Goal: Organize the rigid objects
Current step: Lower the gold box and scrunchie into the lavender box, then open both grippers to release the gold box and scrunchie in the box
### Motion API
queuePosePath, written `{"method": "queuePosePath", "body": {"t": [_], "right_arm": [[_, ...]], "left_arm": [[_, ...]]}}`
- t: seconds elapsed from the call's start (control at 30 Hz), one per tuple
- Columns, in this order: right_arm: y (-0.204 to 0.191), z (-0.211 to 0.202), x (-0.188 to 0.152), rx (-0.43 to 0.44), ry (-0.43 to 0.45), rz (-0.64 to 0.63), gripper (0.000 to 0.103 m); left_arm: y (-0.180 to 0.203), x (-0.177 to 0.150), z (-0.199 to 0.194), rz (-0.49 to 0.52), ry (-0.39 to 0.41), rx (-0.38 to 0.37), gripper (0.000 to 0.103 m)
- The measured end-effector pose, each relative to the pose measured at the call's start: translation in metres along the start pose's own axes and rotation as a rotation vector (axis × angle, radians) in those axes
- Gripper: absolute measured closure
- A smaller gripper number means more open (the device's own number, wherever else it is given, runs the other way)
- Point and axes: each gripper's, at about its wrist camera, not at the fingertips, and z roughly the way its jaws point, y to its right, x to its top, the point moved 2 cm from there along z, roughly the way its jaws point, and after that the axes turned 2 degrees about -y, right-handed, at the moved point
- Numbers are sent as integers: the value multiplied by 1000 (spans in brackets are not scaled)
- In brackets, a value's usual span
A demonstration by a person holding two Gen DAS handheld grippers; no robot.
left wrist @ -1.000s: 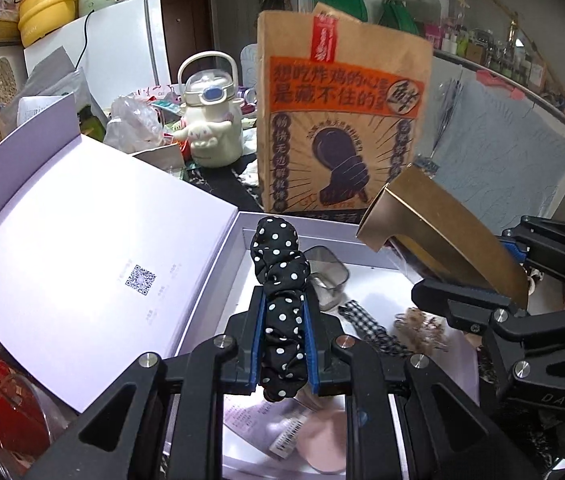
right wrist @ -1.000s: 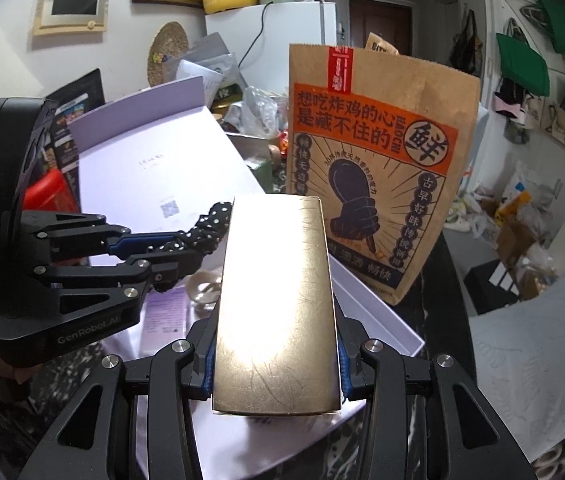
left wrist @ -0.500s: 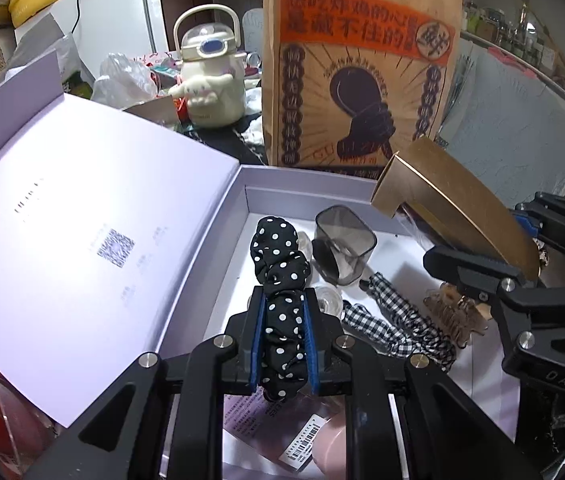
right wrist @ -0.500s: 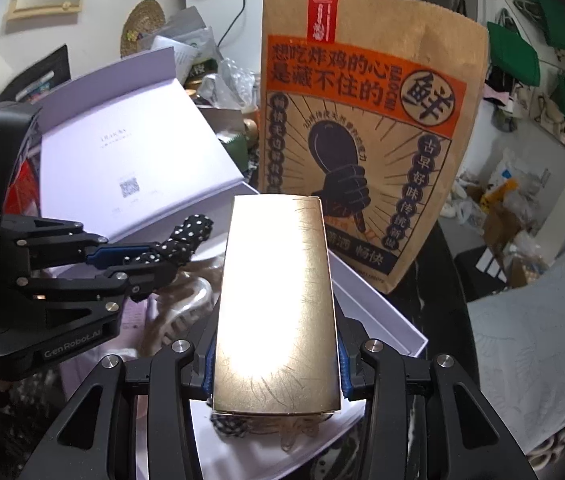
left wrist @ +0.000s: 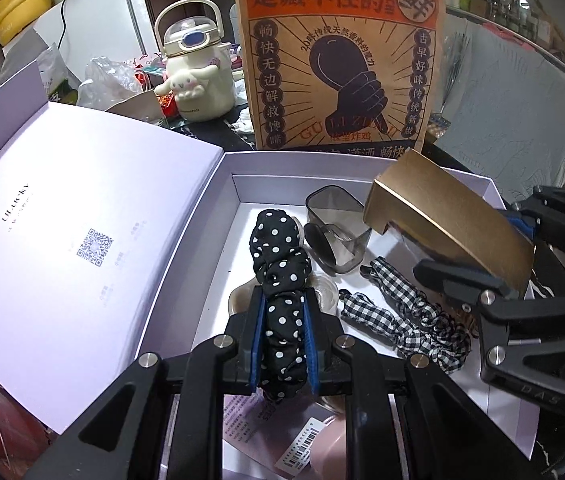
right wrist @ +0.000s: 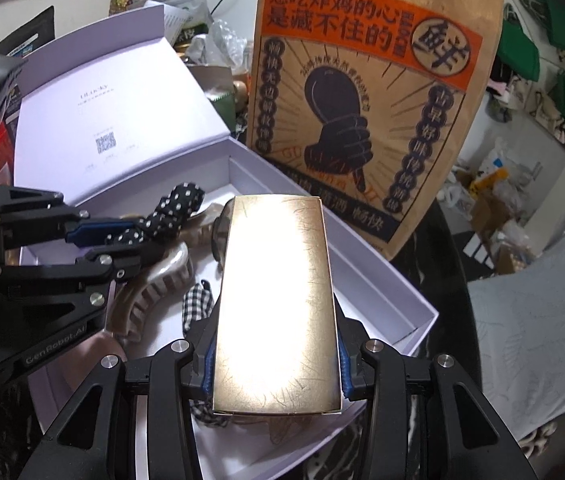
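A pale lilac cardboard gift box (left wrist: 362,165) holds a black fabric scrunchie with white polka dots (left wrist: 280,264), a black-and-white gingham fabric scrunchie (left wrist: 402,316), a smoky grey translucent plastic cup (left wrist: 336,216) and a beige plastic claw clip (right wrist: 154,284). Above it is a glossy gold rectangular carton (right wrist: 278,304). Behind the box stands a brown kraft paper bag with an orange band and navy print (left wrist: 338,52).

Behind my workspace: a brown paper bag (left wrist: 338,56) printed in orange and navy stands upright. To its left sits a cream character kettle (left wrist: 196,76) beside crumpled clear plastic (left wrist: 108,80). A white refrigerator (left wrist: 94,16) carries a yellow pot (left wrist: 18,8). Green bags (right wrist: 538,40) hang at far right.
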Motion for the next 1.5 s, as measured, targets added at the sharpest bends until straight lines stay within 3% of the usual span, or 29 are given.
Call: {"method": "queuePosePath", "body": {"t": [0.47,0.63,0.73,1.5], "right_arm": [[-2,-5,-8,0,-22,1,57],[1,-11,-10,-5,-9,3,46],[3,-19,-10,-19,8,7,46],[7,-52,-24,-46,28,16,42]], "left_arm": [[13,10,2,19,4,79,86],[11,4,-3,10,8,86,86],[14,2,-6,4,7,97,86],[8,-2,-13,-67,-71,82,84]]}}
